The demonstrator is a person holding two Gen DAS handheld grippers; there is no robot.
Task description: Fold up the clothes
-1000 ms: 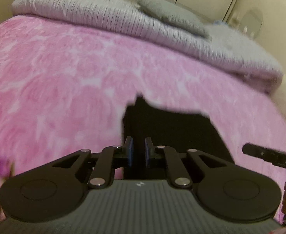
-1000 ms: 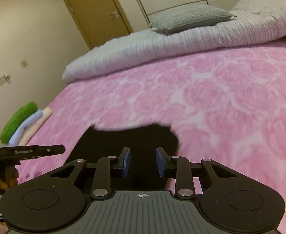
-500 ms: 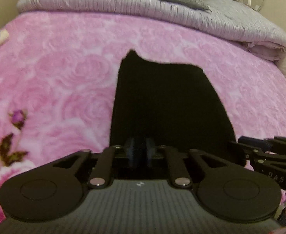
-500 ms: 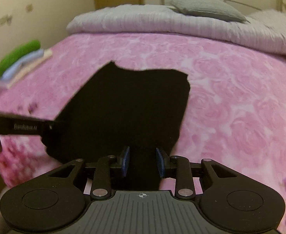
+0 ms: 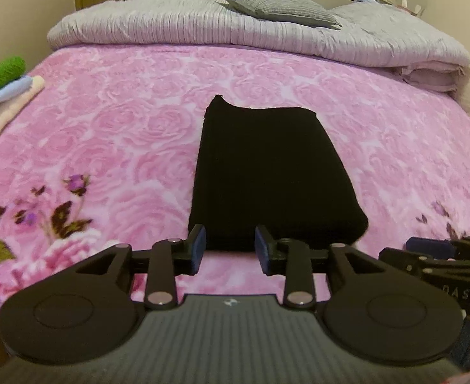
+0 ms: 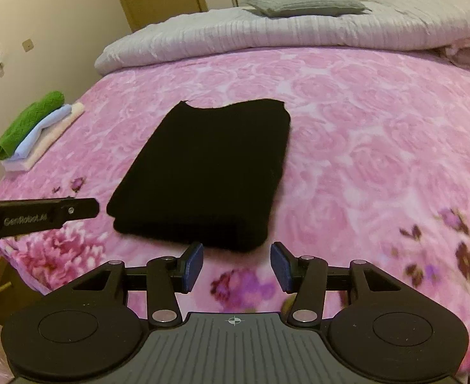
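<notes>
Fold step reads done: black folded garment (image 5: 273, 172) flat on pink blanket (image 5: 113, 134); left gripper (image 5: 230, 249) and right gripper (image 6: 235, 267) opening, nothing between jaws; next probably stacking, needing a fresh grasp.

The bed (image 5: 113, 134) was spread with a pink blanket (image 6: 378, 134) patterned in roses, with darker purple flowers near its foot. A folded black garment (image 6: 209, 166) lay flat in the middle of it, and a small stack of folded clothes (image 6: 33, 131), green on pale blue on cream, sat well apart at the blanket's left edge. A rolled grey duvet (image 5: 203, 28) stretched across the head of the bed, a grey pillow (image 5: 279, 8) resting on top of it.
</notes>
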